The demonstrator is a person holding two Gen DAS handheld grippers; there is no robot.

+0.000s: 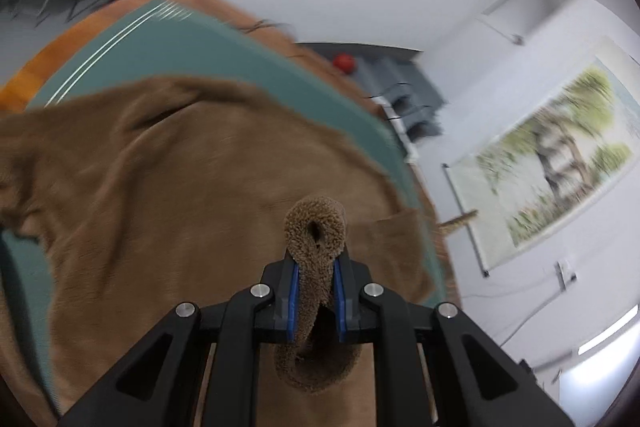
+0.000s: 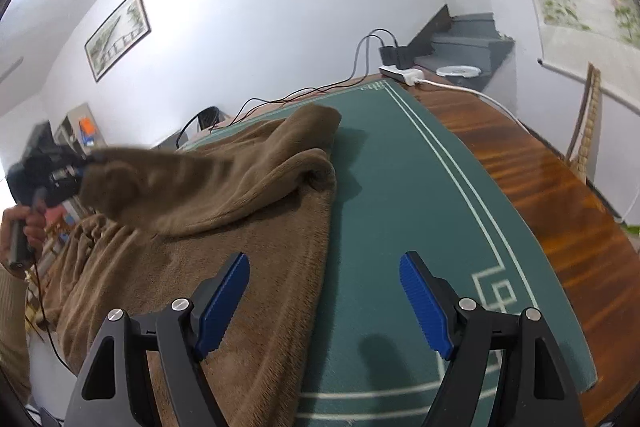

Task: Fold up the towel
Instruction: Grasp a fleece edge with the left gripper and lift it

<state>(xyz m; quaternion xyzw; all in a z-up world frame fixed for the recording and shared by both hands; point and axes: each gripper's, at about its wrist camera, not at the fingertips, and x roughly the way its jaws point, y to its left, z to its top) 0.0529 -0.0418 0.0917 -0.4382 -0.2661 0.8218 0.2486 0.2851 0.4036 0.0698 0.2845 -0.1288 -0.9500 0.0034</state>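
Observation:
A brown plush towel (image 2: 224, 211) lies rumpled on a green mat (image 2: 400, 207) over a wooden table (image 2: 560, 195). My left gripper (image 1: 316, 267) is shut on a bunched edge of the towel (image 1: 160, 187), and a loop of cloth pokes out past its blue pads (image 1: 294, 291). In the right wrist view that gripper (image 2: 86, 167) holds the towel's corner lifted at the left, with a hand on its handle. My right gripper (image 2: 324, 263) stands open low over the towel's right edge, its left finger above cloth, its right finger above bare mat.
A white power strip (image 2: 402, 73) and cables (image 2: 472, 93) sit at the table's far end. Grey stairs (image 2: 468, 43) rise behind it. A framed picture (image 2: 118, 33) hangs on the white wall. A wall scroll (image 1: 552, 155) and a red ball (image 1: 344, 62) appear in the left wrist view.

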